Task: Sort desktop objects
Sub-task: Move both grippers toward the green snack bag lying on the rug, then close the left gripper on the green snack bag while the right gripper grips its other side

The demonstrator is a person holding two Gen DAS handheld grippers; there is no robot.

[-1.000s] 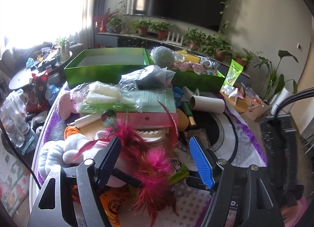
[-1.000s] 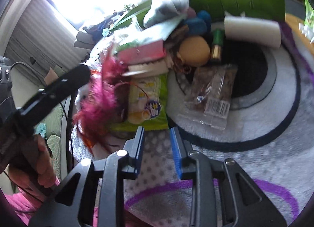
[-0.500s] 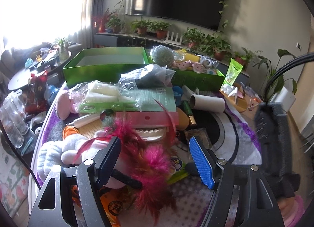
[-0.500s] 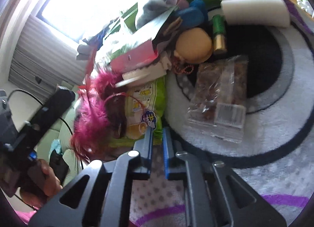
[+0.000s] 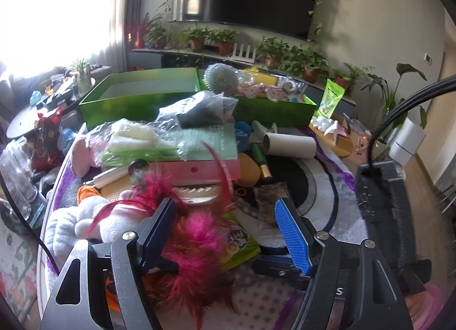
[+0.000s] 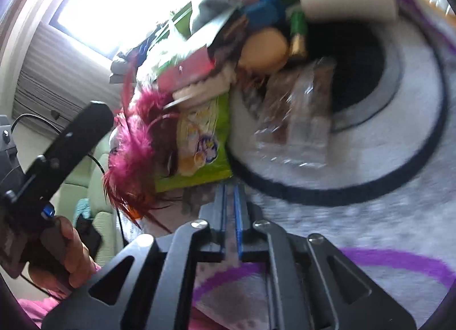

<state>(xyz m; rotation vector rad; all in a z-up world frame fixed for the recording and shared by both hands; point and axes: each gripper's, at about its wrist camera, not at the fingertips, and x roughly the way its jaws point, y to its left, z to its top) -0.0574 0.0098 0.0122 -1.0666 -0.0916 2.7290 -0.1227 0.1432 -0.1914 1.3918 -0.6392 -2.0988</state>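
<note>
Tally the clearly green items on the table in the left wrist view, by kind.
Green boxes: 2, one beside the other
Green standing pouch: 1
Green snack packet: 1
Green tube with gold cap: 1
Total: 5

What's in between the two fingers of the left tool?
In the left wrist view, the open left tool has pink feathers between its fingers, with a green snack packet just beyond.

My left claw (image 5: 225, 219) hung with its jaws spread wide over the pink feather toy (image 5: 196, 244), which lay on the cluttered mat between a white plush (image 5: 71, 224) and a green snack packet (image 5: 242, 247); behind them sat a pink box (image 5: 196, 170), a cardboard tube (image 5: 289, 146) and two green trays (image 5: 136, 102)
</note>
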